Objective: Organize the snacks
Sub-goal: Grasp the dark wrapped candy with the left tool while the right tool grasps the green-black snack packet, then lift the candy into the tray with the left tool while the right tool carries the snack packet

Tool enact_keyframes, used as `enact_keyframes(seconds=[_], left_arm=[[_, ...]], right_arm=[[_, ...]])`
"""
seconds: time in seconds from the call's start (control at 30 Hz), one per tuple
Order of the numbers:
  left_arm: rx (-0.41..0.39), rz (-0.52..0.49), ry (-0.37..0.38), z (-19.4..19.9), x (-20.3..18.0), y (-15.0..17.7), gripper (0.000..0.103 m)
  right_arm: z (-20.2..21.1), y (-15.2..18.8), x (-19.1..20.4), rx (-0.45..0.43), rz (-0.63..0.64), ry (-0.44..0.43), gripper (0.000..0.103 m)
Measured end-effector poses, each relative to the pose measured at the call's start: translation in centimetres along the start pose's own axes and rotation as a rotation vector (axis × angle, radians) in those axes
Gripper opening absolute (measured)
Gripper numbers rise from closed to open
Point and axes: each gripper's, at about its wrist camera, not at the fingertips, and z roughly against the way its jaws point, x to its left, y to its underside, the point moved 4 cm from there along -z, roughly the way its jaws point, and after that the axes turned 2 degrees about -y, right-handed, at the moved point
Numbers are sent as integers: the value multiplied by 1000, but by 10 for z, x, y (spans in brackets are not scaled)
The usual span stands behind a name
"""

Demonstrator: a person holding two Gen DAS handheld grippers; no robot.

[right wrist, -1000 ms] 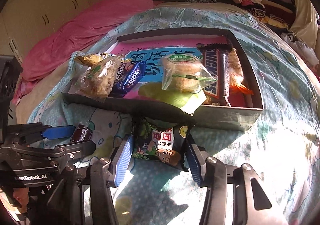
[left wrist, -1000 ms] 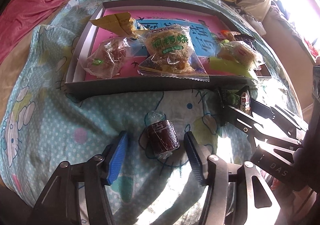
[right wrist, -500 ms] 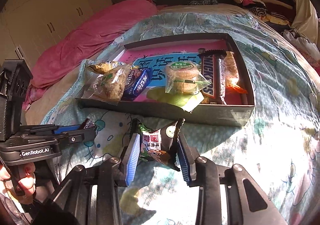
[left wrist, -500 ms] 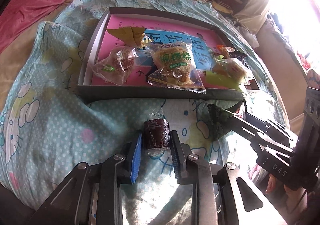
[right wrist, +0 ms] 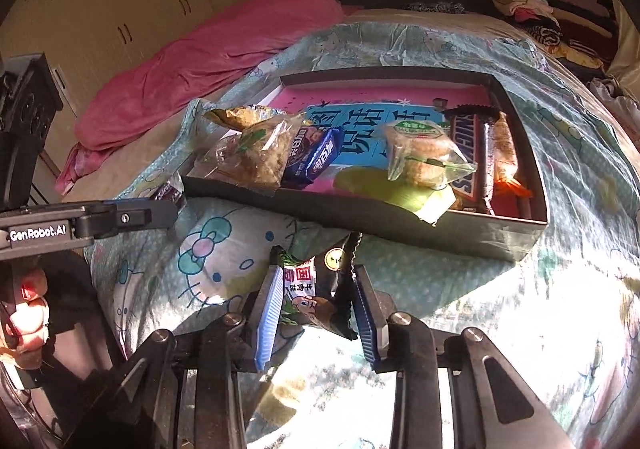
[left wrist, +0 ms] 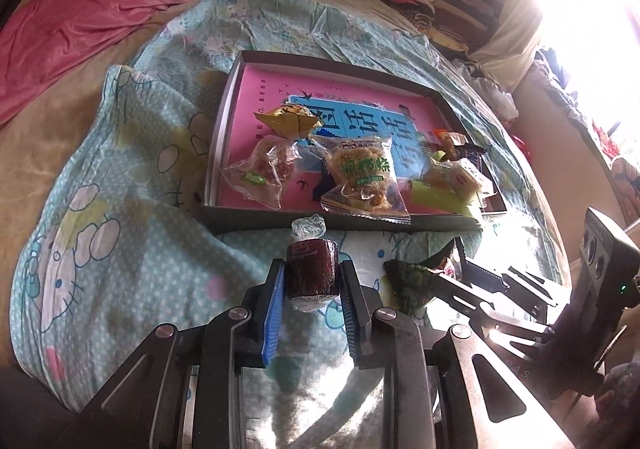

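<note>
Left tongs (left wrist: 312,283) pinching dark wrapped candy (left wrist: 313,268), snack tray (left wrist: 224,129) beyond

My left hand-held gripper (left wrist: 312,283), matt black metal with ribbed blue pads, grips a dark snack (left wrist: 312,267) in glossy clear plastic. Cardboard tray (left wrist: 344,219), matt grey; bedsheet (left wrist: 120,249), soft printed cloth; wrappers within, shiny film.

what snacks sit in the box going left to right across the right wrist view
clear bag of brown crumbly cake → blue foil cookie packet → clear bag with pale round cake → brown Snickers bar → orange-tipped clear packet
</note>
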Motion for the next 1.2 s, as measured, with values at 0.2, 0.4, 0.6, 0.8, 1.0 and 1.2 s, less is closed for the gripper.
enact_keyframes(seconds=[0.2, 0.4, 0.6, 0.8, 1.0, 1.2], left_arm=[[-2, 5, 3, 1, 3, 0, 27], [-16, -13, -3, 4, -2, -1, 27], [-55, -21, -8, 13, -4, -7, 27], [-86, -32, -23, 15, -6, -22, 27], [-95, -34, -41, 8, -8, -40, 27], [-81, -33, -54, -10, -10, -52, 27]], right_arm=[[-27, 8, 16, 77, 64, 0, 55], [-31, 8, 39, 69, 216, 42, 34], [4, -9, 39, -65, 163, -30, 30], [50, -38, -1, -253, 33, 7, 30], [61, -58, -51, -300, -91, 83, 30], [63, -65, -79, -300, -130, 127, 30]])
